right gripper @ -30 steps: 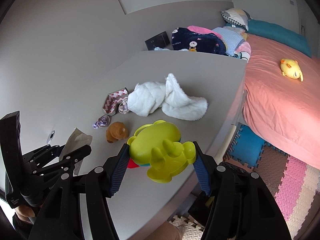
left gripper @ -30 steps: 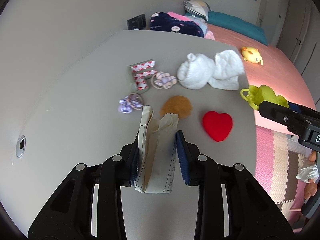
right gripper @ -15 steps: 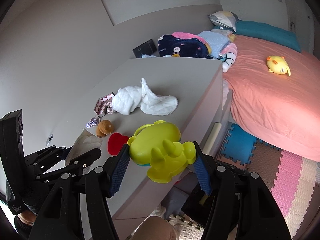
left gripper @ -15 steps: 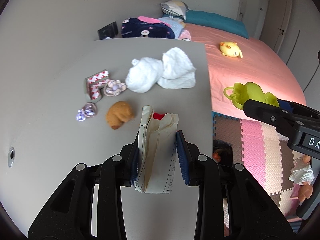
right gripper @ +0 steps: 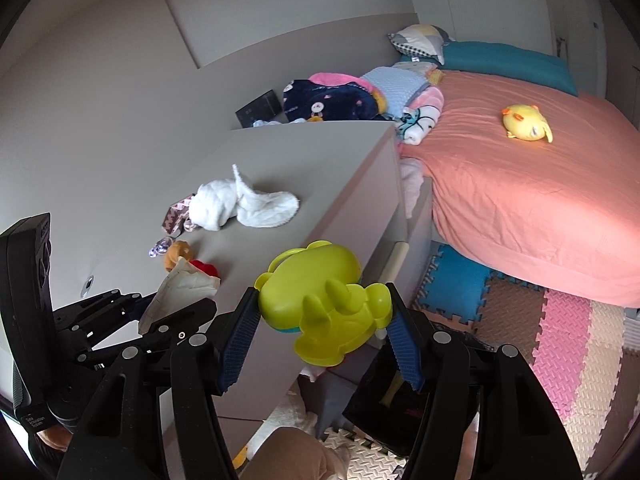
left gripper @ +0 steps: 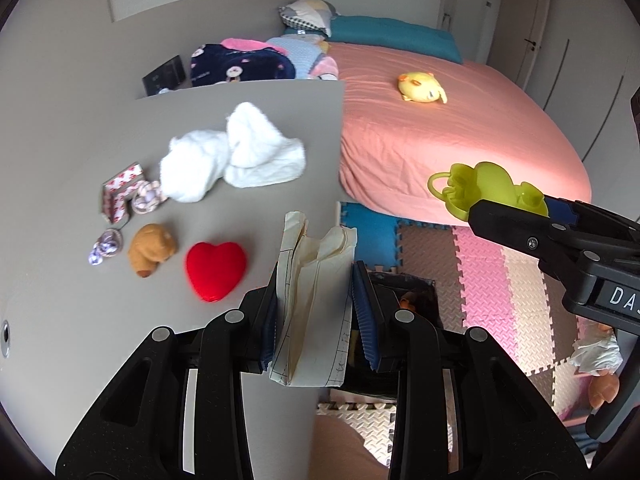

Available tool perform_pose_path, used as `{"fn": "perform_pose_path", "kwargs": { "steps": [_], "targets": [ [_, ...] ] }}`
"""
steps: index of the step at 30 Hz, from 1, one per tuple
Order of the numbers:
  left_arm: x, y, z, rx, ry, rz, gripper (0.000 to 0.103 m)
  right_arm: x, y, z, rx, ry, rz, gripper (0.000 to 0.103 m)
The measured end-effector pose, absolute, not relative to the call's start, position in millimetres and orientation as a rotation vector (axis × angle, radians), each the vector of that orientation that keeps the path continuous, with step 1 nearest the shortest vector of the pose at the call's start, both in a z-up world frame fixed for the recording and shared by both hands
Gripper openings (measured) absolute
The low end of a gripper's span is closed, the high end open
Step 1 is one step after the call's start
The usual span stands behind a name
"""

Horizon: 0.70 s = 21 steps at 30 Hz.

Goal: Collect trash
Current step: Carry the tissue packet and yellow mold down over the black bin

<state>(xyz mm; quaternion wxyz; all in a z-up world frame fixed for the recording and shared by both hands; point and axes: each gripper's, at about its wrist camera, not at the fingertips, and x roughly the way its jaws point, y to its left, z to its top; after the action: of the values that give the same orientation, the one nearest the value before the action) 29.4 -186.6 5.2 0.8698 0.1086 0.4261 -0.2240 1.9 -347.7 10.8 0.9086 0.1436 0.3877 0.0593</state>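
My left gripper (left gripper: 316,312) is shut on a crumpled cream paper (left gripper: 314,300) and holds it over the right edge of the grey dresser top (left gripper: 100,352). The paper also shows in the right wrist view (right gripper: 182,288). My right gripper (right gripper: 320,328) is shut on a lime-green plastic toy (right gripper: 324,308), held past the dresser's edge above the floor; the toy also shows in the left wrist view (left gripper: 488,192). A dark bin (left gripper: 404,292) stands on the floor below the dresser edge, partly hidden behind my left fingers.
On the dresser lie a red heart (left gripper: 216,270), a brown plush (left gripper: 150,248), a white cloth (left gripper: 232,156), a patterned box (left gripper: 120,192) and small trinkets. A pink bed (left gripper: 460,128) with a yellow plush (left gripper: 420,88) stands to the right. Foam mats (left gripper: 500,272) cover the floor.
Both grippers have moved right, off the dresser top toward its edge and the floor, each still holding its item. The bin and floor mats have come into view.
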Motion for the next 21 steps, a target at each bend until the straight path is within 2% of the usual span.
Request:
{"fn": "perform_pose_path", "kwargs": {
  "steps": [21],
  "targets": [
    [21, -278, -2, 0.321, 0.903, -0.632, 0.033, -31, -434, 7, 0.366, 0.781, -0.033, 0.063]
  ]
}}
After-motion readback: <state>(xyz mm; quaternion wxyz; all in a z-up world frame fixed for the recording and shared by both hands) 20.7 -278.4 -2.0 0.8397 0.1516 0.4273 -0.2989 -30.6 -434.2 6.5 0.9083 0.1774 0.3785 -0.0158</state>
